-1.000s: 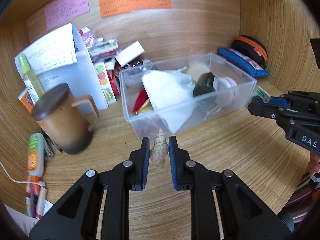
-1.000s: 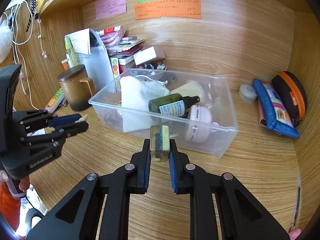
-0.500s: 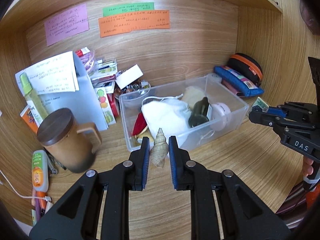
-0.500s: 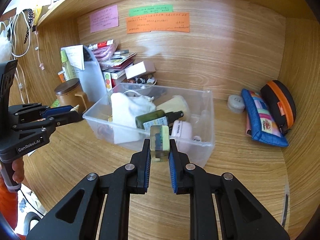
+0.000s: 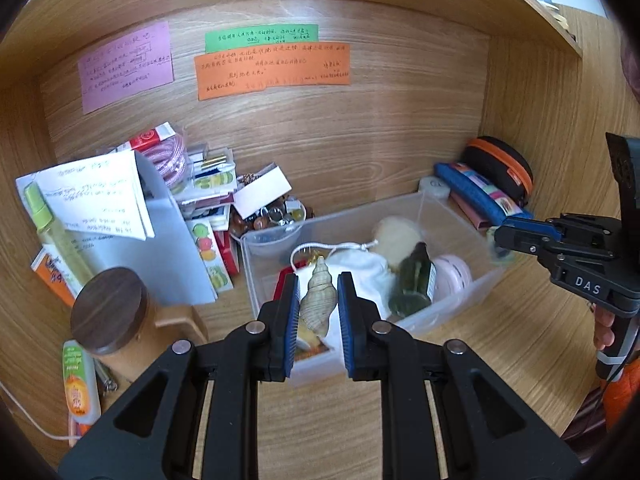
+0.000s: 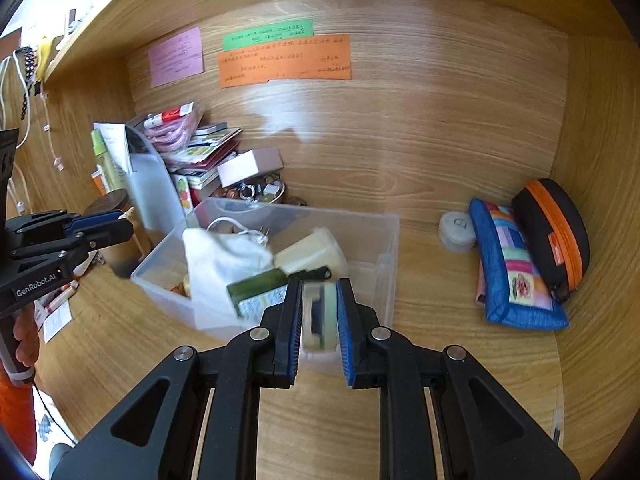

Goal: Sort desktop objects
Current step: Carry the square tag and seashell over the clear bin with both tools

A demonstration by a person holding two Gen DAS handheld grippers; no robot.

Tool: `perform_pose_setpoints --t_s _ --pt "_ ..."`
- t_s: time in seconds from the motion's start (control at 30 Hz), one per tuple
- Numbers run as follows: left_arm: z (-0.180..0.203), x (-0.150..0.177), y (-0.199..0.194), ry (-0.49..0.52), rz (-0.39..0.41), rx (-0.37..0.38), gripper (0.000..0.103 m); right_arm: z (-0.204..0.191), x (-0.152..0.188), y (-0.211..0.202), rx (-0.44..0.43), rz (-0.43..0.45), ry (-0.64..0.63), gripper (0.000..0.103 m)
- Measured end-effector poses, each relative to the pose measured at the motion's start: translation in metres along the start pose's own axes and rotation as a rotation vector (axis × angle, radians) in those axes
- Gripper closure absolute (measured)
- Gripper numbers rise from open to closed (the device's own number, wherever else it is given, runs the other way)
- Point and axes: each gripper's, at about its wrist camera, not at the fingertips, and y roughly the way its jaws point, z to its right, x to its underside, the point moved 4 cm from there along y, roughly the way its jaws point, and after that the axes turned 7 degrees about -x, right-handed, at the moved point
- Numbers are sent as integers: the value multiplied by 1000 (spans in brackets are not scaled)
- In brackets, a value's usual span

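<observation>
Left wrist view: the left gripper (image 5: 318, 312) clamped a spiral seashell (image 5: 319, 298) above the clear bin (image 5: 416, 204).
Right wrist view: the right gripper (image 6: 319, 316) pinched a small blurred block (image 6: 319, 316) over that bin's near wall.

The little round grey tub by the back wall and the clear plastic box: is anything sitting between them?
No. In the right wrist view, only bare wooden desk lies between the grey tub and the clear box.
</observation>
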Motion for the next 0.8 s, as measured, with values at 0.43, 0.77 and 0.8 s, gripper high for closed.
perform_pose_setpoints --t_s 0.43,0.77,0.8 --pt "19 -23 48 30 -51 95 85 12 -23 45 10 -35 -8 88" --pt "50 -14 86 80 -124 128 85 23 -18 68 -65 -14 76 88" --pt "51 -13 88 84 -128 129 85 23 -17 70 -68 -18 73 88"
